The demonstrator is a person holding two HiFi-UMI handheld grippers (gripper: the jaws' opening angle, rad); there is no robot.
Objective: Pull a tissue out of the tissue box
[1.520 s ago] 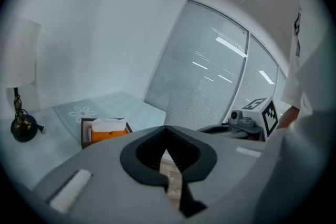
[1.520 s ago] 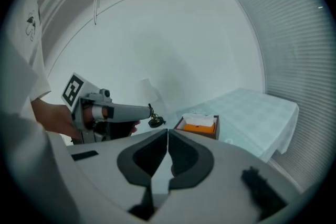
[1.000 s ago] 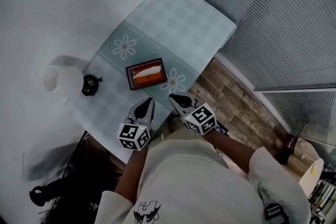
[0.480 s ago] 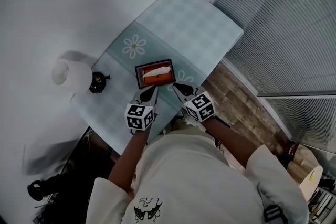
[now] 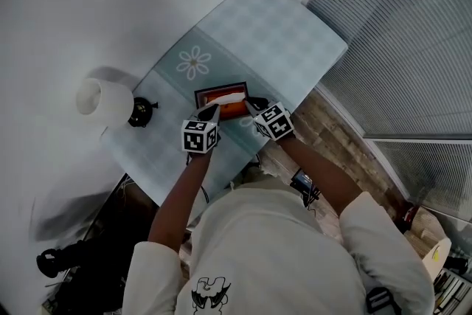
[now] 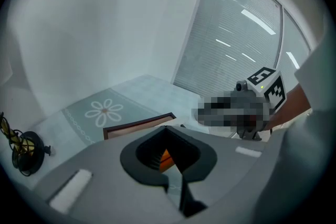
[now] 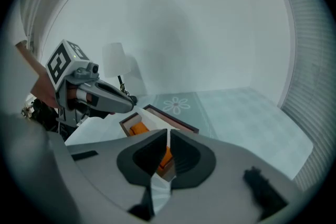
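Left gripper and right gripper hang at the near edge of the tissue box on the counter; both pairs of fingers are pinched together, empty; a white tissue pokes up.

Soft, cool, rather dim light is spreading evenly, and the pale wall is shading toward grey. The lamp is throwing a faint, soft-edged shadow on it. Bright streaks are glaring on the blinds in the left gripper view. Wide-angle lenses are bending the counter edges and darkening the corners of both gripper views. The left claw and right claw are looming close to their lenses, slightly blurred.
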